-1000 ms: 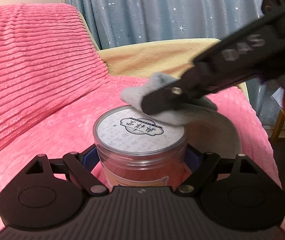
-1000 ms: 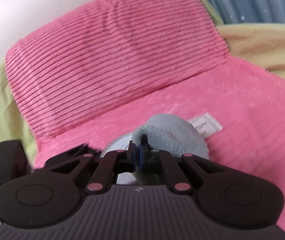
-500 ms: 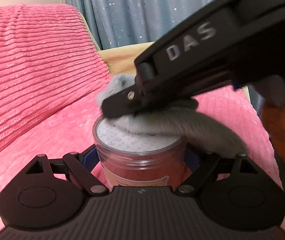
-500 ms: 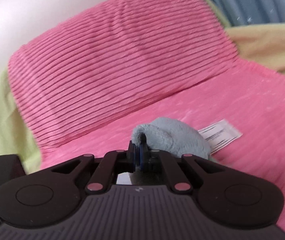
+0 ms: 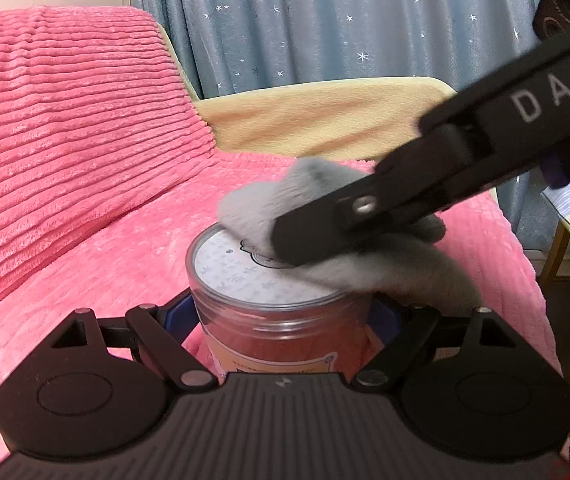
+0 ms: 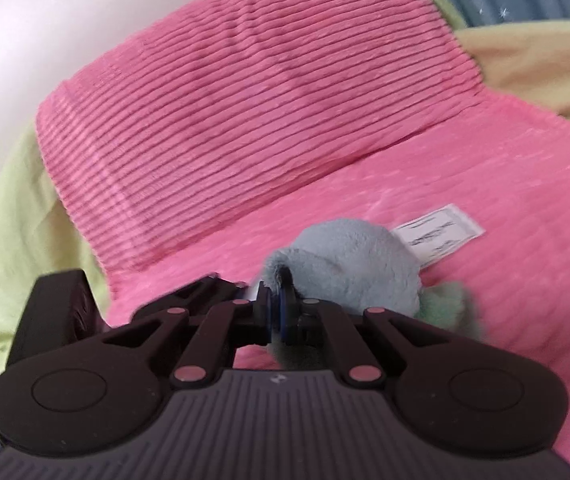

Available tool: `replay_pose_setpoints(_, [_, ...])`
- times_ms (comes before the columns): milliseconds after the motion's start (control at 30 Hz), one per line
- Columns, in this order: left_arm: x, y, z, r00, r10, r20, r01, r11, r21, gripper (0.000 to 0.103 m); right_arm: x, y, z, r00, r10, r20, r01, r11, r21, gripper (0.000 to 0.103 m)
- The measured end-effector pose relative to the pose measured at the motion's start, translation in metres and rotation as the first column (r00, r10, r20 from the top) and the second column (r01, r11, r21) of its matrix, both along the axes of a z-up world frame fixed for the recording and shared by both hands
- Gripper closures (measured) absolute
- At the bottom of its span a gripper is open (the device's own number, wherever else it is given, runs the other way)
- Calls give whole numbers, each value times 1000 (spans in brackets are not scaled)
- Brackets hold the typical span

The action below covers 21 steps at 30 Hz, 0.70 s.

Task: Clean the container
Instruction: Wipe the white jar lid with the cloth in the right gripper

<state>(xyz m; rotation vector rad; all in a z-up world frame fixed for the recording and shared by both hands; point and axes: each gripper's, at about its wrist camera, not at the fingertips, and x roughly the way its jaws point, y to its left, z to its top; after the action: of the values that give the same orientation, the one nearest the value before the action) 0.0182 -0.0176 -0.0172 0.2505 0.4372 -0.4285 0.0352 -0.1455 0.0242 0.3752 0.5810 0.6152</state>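
A: Where is the container relative to the two tools?

B: The clear plastic jar (image 5: 281,312) stands upright between the blue pads of the left gripper (image 5: 283,316), which press on its sides at 9 and 3 o'clock, so that gripper is clamped on it. The jar sits low in the centre of the left wrist view, over the pink ribbed blanket (image 5: 97,264).

A: And the right gripper?

B: The right gripper (image 5: 285,246) reaches in from 2 o'clock. Its jaws are pinched tight on a grey fleece cloth (image 5: 369,264), and the cloth lies on the lid (image 5: 241,276), covering the lid's 3 o'clock half and hanging off that edge. In the right wrist view the same gripper (image 6: 279,312) shows the cloth (image 6: 349,268) bunched in front of its closed fingers, with a white care tag (image 6: 439,234) at 1 o'clock from it.

A: How does the jar look?

B: Transparent wall, reddish-pink contents, a pale orange label band low on the front. The lid is white with a fine grey repeating pattern and a dark-outlined emblem, half hidden by the cloth.

A: Any writing you can read?

B: "DAS" in pale capitals on the right gripper's black finger arm (image 5: 525,92). The lid and label print is too small to read, and the tag's lines are blurred.

A: Background?

B: A pink ribbed cushion (image 5: 57,120) at 10 o'clock and a blue star-print curtain (image 5: 325,20) at 12.
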Motion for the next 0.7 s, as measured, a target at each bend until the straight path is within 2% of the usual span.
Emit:
replay_pose_setpoints(67, [-1, 0, 0, 1000, 1, -1, -1, 1000, 0, 18, 6, 6, -3, 1000, -3, 7, 3, 1000, 24, 102])
replay_pose_setpoints(267, [2, -1, -1, 1000, 1, 2, -1, 1000, 4, 18, 16, 11, -3, 992, -70, 106, 77, 995, -60, 102])
replay_pose_setpoints(467, [3, -1, -2, 1000, -7, 3, 7, 1000, 7, 18, 10, -8, -1, 994, -87, 61, 91, 993, -71, 102])
replay_pose_setpoints(700, [3, -2, -2, 1000, -5, 3, 5, 1000, 9, 18, -1, -3, -3, 1000, -12, 4, 12, 1000, 9, 102])
